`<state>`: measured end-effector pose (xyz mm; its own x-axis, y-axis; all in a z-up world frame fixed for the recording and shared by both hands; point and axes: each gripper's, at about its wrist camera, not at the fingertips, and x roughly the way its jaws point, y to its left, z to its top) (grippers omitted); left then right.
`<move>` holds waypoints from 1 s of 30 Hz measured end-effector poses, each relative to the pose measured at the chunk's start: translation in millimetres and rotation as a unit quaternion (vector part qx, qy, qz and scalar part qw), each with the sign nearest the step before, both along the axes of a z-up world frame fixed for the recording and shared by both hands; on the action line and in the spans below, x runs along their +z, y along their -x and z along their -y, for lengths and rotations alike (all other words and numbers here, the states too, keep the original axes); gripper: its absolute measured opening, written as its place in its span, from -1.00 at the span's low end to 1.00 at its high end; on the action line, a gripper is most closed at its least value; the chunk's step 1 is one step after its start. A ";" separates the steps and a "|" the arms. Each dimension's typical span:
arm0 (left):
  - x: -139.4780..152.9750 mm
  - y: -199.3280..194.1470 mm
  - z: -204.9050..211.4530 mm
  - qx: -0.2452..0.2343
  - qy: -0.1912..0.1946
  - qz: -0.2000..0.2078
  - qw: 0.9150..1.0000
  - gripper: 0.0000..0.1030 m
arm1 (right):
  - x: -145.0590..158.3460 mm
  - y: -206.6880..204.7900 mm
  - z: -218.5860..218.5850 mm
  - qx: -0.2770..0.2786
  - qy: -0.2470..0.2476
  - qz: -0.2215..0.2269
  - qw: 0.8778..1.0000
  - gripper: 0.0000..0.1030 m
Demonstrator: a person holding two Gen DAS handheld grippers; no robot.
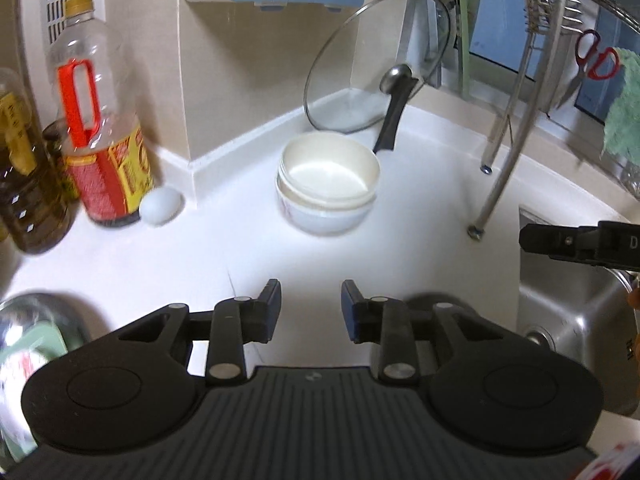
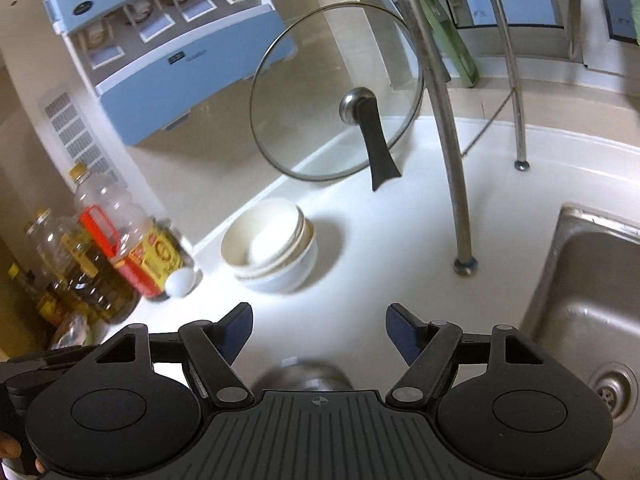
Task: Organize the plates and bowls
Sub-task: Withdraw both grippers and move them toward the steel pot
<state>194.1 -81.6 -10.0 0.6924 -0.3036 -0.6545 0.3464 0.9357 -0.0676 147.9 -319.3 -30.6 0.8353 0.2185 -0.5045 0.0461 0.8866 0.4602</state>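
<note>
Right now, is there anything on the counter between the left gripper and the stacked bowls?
Nothing visible. Between the left gripper, its fingers apart and empty, and the stacked bowls lies only bare white counter. The egg sits off to the left.

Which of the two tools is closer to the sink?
Right. The right tool hangs open beside the sink, which lies just to its right. The left tool, also open and empty, is farther left over the counter.

Two white bowls (image 1: 328,184), nested one inside the other, upright and empty, on the white counter, well ahead of the fingers, touching neither gripper
</note>
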 end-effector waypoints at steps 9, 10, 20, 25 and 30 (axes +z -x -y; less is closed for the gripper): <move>-17.0 60.5 -3.2 0.021 -0.003 -0.020 1.000 -0.44 | -18.1 51.5 -15.2 0.042 0.037 -0.024 0.998 0.43; -18.9 66.6 -2.6 0.022 -0.004 -0.023 0.999 -0.44 | -20.5 56.6 -17.8 0.048 0.040 -0.027 0.998 0.43; -30.5 112.4 2.2 0.033 -0.005 -0.039 0.999 -0.44 | -41.6 93.5 -28.5 0.083 0.053 -0.048 0.994 0.43; -34.3 127.4 6.4 0.034 -0.011 -0.043 0.998 -0.44 | -47.2 104.2 -28.2 0.086 0.059 -0.057 0.993 0.43; -39.8 137.5 10.2 0.040 -0.018 -0.050 0.998 -0.44 | -53.2 111.2 -28.2 0.086 0.068 -0.069 0.992 0.43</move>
